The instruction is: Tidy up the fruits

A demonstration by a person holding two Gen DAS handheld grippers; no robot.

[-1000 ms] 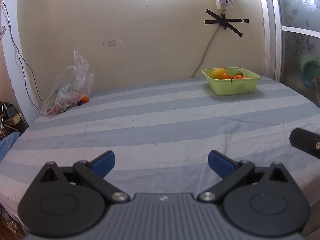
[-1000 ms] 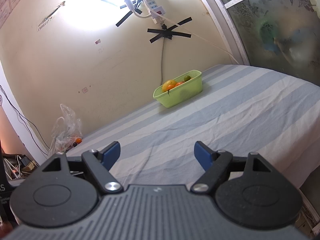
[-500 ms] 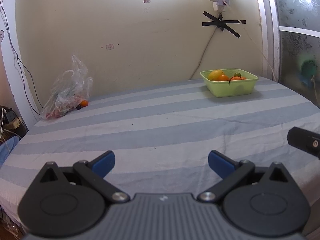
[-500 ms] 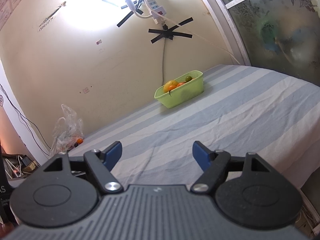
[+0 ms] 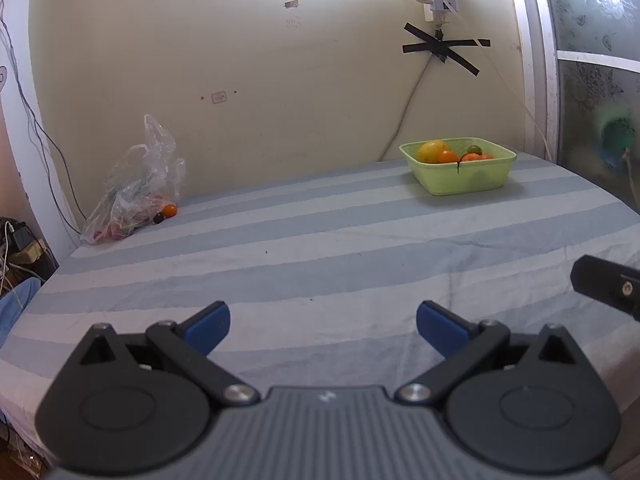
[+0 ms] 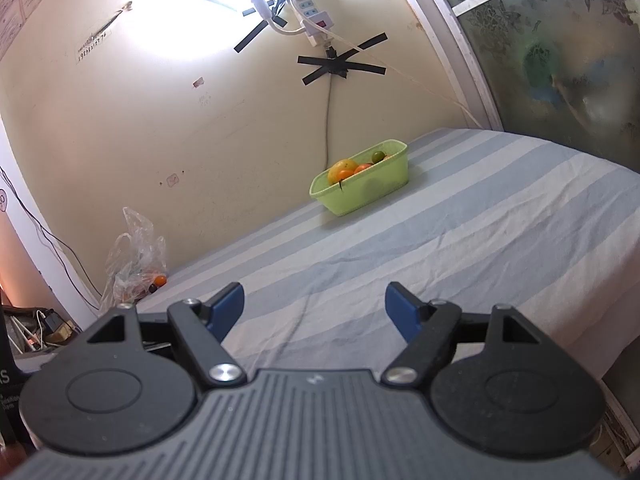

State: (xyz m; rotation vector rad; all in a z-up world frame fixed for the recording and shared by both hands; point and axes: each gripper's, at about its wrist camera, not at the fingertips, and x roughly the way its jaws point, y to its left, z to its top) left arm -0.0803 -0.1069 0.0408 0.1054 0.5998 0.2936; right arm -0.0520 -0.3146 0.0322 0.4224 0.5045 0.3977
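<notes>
A light green basket (image 5: 464, 178) with several orange, yellow and green fruits stands at the far right of the striped bed; it also shows in the right wrist view (image 6: 362, 196). A clear plastic bag (image 5: 134, 192) lies at the far left by the wall, with a small orange fruit (image 5: 170, 210) and a dark one (image 5: 158, 218) beside it; the bag shows in the right wrist view (image 6: 136, 264) too. My left gripper (image 5: 323, 326) is open and empty near the bed's front edge. My right gripper (image 6: 315, 306) is open and empty, also near the front.
The striped bedsheet (image 5: 320, 248) covers the bed up to the cream wall. Part of the other gripper (image 5: 608, 284) pokes in at the right. Cables and a charger (image 5: 20, 240) sit off the left edge. A glass door (image 6: 560, 40) stands at the right.
Both grippers shifted slightly; the basket and bag sit a little lower and nearer in the left view. The jaws stay open and empty.
</notes>
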